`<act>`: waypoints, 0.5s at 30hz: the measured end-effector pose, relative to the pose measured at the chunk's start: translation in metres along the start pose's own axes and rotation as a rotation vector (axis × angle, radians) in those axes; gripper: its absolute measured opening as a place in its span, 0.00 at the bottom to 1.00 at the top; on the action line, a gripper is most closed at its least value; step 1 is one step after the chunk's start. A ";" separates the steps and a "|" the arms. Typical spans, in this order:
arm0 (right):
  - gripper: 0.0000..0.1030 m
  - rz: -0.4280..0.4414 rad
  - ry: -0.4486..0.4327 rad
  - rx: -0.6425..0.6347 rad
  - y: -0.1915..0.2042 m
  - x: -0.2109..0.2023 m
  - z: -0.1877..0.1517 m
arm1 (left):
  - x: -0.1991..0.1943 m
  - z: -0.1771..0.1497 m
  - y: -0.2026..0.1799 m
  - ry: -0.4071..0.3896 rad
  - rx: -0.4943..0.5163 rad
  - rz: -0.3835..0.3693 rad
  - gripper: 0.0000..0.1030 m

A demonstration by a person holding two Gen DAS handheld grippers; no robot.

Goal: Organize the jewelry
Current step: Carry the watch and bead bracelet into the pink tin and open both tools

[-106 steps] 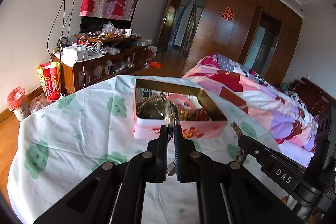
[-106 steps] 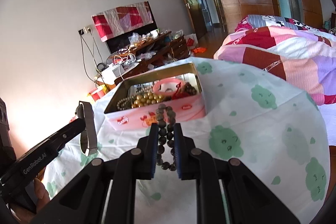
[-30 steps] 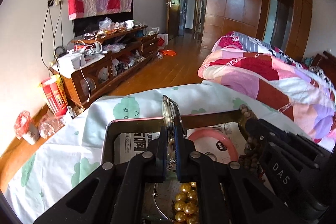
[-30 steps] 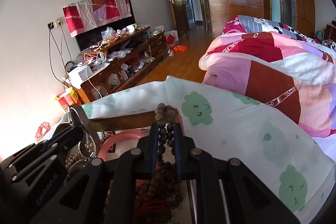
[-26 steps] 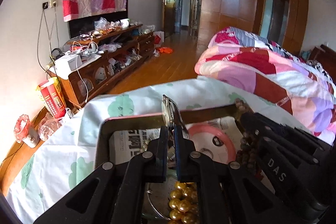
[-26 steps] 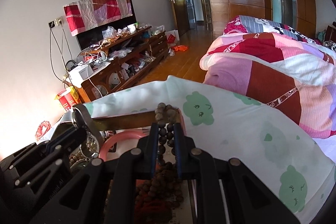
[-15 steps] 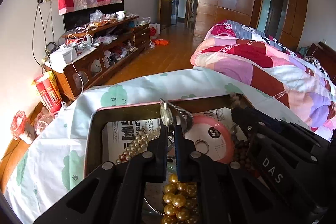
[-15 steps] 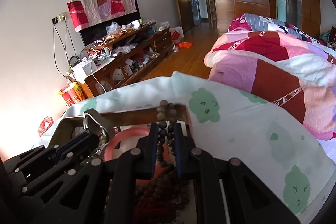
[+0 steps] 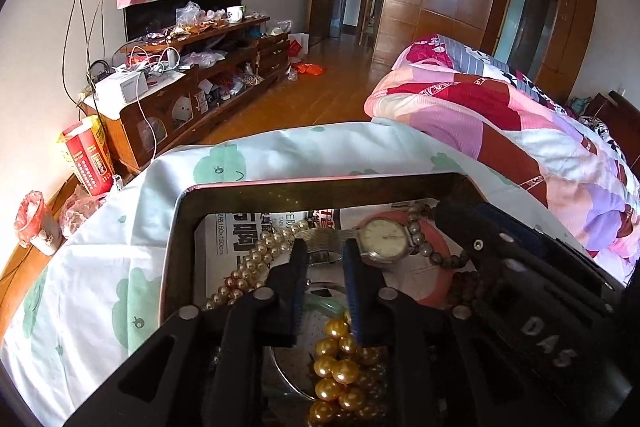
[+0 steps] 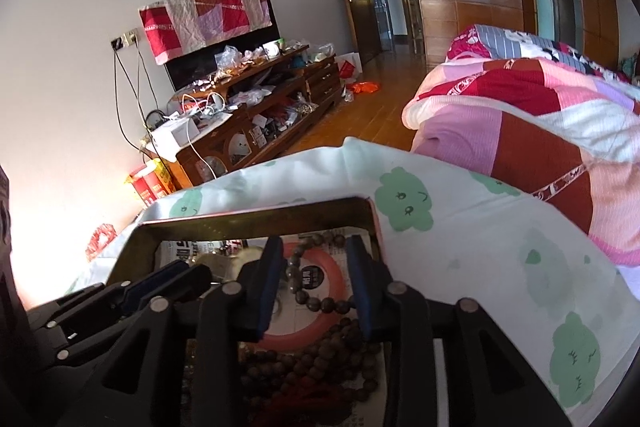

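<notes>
Both grippers hang over the open pink tin (image 9: 280, 195), which also shows in the right wrist view (image 10: 256, 217). My left gripper (image 9: 323, 251) is open and empty. A silver wristwatch (image 9: 382, 239) lies in the tin just ahead of it, next to a pearl strand (image 9: 252, 267) and gold beads (image 9: 336, 367). My right gripper (image 10: 314, 247) is open. The dark wooden bead bracelet (image 10: 316, 303) lies loose between its fingers on a pink bangle (image 10: 320, 307), above a pile of brown beads (image 10: 316, 363). The right gripper also shows in the left wrist view, at the tin's right side.
The tin sits on a table under a white cloth with green prints (image 10: 460, 227). A bed with a patchwork quilt (image 9: 500, 115) is to the right. A cluttered wooden TV cabinet (image 9: 192, 67) stands along the left wall, with wooden floor between.
Both grippers have opened. The watch dropped from the left gripper into the tin, and the wooden bead bracelet dropped from the right gripper onto the pink bangle.
</notes>
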State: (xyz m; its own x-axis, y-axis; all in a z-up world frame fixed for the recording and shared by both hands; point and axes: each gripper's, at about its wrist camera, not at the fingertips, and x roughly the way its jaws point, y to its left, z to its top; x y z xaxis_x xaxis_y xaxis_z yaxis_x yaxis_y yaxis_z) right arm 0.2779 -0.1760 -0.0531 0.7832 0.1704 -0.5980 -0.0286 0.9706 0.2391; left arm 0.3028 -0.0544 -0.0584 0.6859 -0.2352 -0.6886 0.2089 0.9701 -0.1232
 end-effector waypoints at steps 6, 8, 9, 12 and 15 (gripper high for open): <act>0.62 -0.011 -0.095 0.061 -0.007 -0.020 0.003 | -0.013 0.002 0.000 -0.078 -0.020 -0.016 0.49; 0.67 -0.038 -0.131 0.066 -0.009 -0.026 0.003 | -0.016 0.002 0.003 -0.099 -0.039 -0.019 0.51; 0.70 -0.047 -0.146 0.076 -0.011 -0.028 0.003 | -0.016 0.003 0.004 -0.104 -0.049 -0.022 0.51; 0.77 -0.094 -0.186 0.089 -0.014 -0.033 0.004 | -0.013 0.003 0.006 -0.105 -0.057 0.008 0.51; 0.86 -0.133 -0.199 0.097 -0.017 -0.033 0.004 | -0.011 0.001 0.007 -0.099 -0.060 0.023 0.51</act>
State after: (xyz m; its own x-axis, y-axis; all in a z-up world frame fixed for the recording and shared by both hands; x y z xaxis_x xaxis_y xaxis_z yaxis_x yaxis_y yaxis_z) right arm 0.2549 -0.1984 -0.0342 0.8830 -0.0039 -0.4694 0.1354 0.9596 0.2466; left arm 0.2971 -0.0447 -0.0512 0.7564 -0.2147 -0.6179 0.1526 0.9765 -0.1525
